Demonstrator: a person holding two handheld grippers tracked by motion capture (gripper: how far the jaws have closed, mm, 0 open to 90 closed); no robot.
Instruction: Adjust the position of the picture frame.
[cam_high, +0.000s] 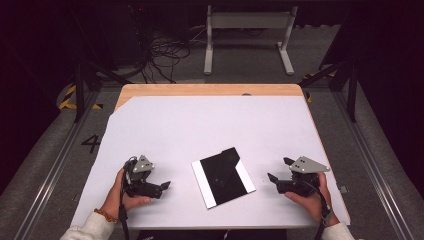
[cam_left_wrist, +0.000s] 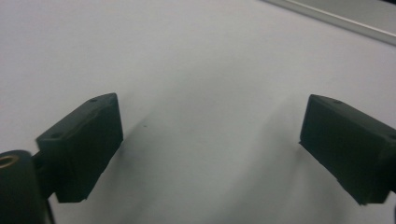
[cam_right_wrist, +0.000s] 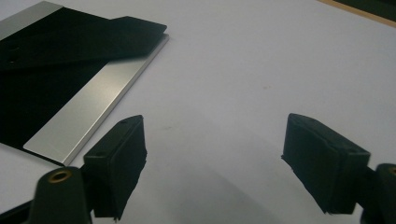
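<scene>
Left gripper (cam_high: 159, 186): lower left, jaws apart, nothing between.
Right gripper (cam_high: 276, 176): lower right, jaws apart, nothing between.
Flat black-and-silver rectangular plate (cam_high: 223, 177): centre, on white table cover (cam_high: 210, 125).

Dim room, grey carpeted floor (cam_high: 45, 165). White-covered wooden table (cam_high: 210, 90) at centre; far off, tangled black cables (cam_high: 162, 55) left, white metal stand (cam_high: 247, 22) right.

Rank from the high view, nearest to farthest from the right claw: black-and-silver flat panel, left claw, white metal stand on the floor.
1. Black-and-silver flat panel: just left of the right claw, mid-table.
2. Left claw: beyond the panel, near the table's left side.
3. White metal stand: off the table, on the floor past its far edge.
</scene>
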